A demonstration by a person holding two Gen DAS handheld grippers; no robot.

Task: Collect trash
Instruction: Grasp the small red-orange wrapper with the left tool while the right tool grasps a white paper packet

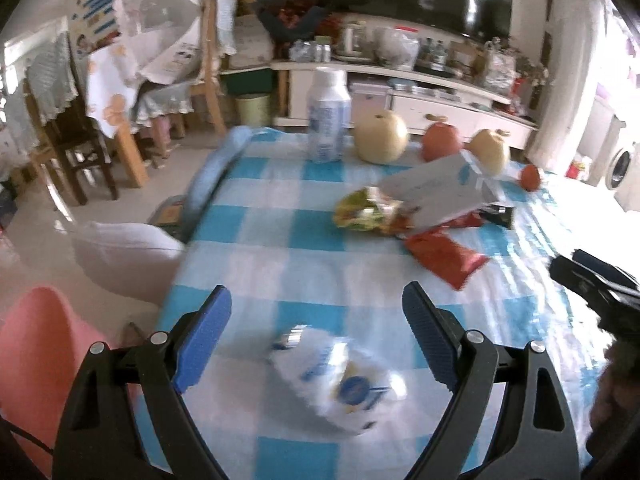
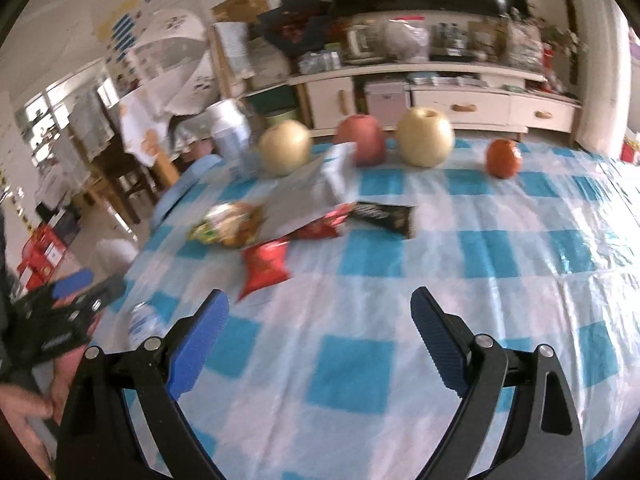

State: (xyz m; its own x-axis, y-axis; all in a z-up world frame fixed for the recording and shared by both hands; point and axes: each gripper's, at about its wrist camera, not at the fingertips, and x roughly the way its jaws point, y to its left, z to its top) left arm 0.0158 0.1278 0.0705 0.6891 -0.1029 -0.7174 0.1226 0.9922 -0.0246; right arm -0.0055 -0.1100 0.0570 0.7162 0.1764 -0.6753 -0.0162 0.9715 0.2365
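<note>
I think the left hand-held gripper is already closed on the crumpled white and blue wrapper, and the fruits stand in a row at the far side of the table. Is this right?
Not quite. In the left wrist view the left hand-held gripper is wide open; the crumpled white and blue wrapper lies between its fingers, ungripped. The fruits do stand in a row at the far side of the table.

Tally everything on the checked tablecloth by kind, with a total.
Fruit: 4 (pale pear, red apple, second pale pear, small orange fruit)
Upright bottles: 1
Wrappers and packets: 6, one white between the open left gripper fingers
Total: 11
</note>
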